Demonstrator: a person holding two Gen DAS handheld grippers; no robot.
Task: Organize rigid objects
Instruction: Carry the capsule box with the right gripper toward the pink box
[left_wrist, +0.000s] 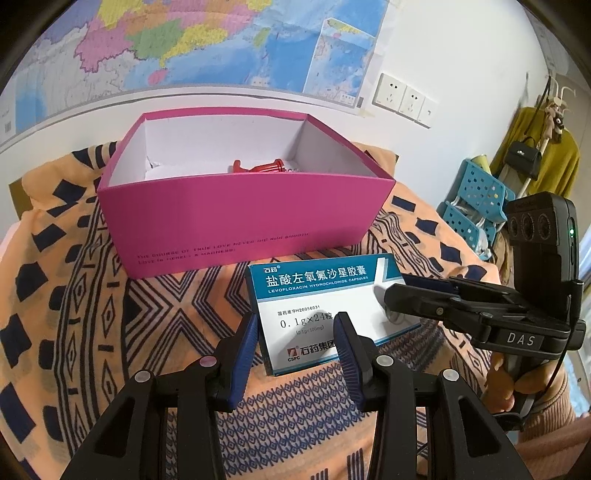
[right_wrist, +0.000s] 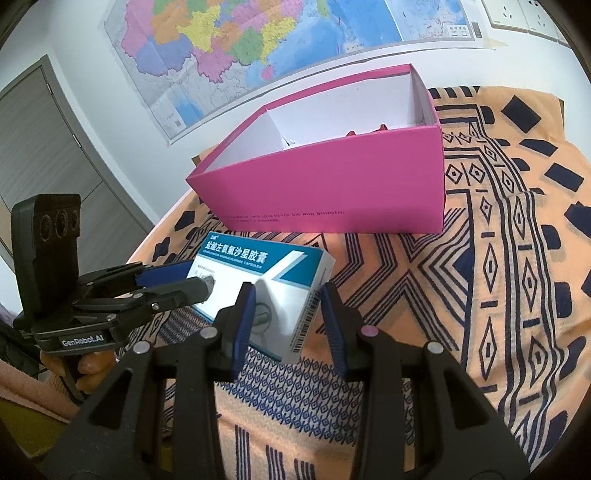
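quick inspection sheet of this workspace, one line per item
surface: orange patterned cloth covering the table
job's things: medicine box in front of the open pink box; red item inside the pink box
clutter: nothing seen
grippers: left gripper and right gripper each shut on an end of the medicine box
cables: thin black cable along the right gripper's body
surroundings: wall map, wall sockets, blue rack, grey door

Our left tool (left_wrist: 299, 349) and right tool (right_wrist: 288, 321) are black, with ribbed blue pads (left_wrist: 246, 354), silver screws, white lettering, and a pink knitted sleeve (right_wrist: 26, 387).
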